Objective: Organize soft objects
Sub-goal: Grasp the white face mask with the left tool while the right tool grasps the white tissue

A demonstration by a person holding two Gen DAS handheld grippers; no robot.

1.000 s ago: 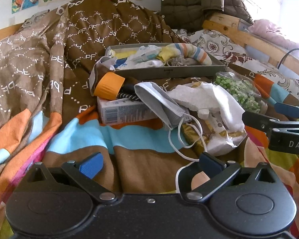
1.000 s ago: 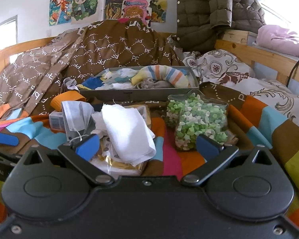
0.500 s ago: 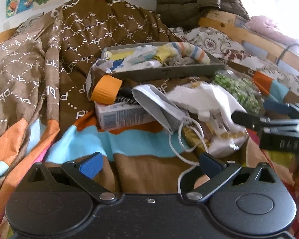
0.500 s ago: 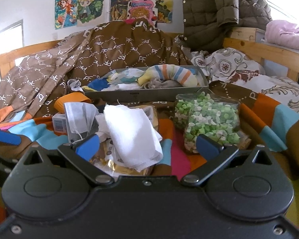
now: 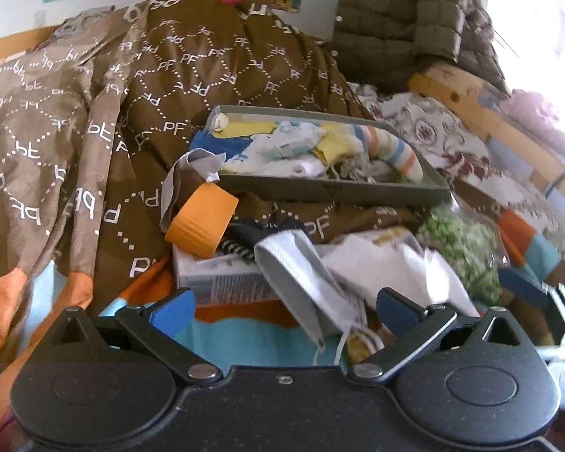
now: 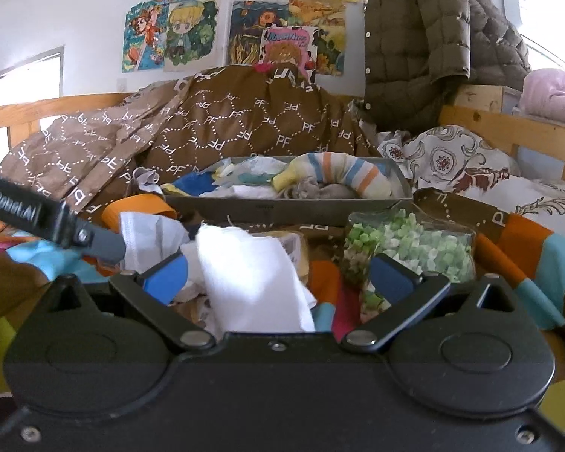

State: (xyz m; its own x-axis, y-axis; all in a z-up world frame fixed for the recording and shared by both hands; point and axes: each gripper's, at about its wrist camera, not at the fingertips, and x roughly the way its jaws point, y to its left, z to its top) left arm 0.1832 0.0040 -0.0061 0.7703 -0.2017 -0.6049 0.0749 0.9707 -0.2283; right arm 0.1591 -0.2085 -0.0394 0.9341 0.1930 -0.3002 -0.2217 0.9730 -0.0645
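On the bed, furthest left, an orange roll (image 5: 199, 224) leaned against a small printed box (image 5: 222, 282), both on the brown patterned quilt (image 5: 94, 120). Beside them the left tool (image 5: 282, 307) hovered with its blue pads wide apart and nothing between them, lined up on the grey face mask (image 5: 301, 275), which draped over the pile with its ear loops dangling, probably the next soft item to lift. Behind, the grey tray (image 6: 282, 207) already held sorted pieces, among them a striped sock (image 6: 358, 177), which suggests it is the collection spot. The right tool (image 6: 278, 275), likewise spread and empty, sat low over the white cloth (image 6: 252, 278). Rightmost lay a clear bag of green cubes (image 6: 414, 248).
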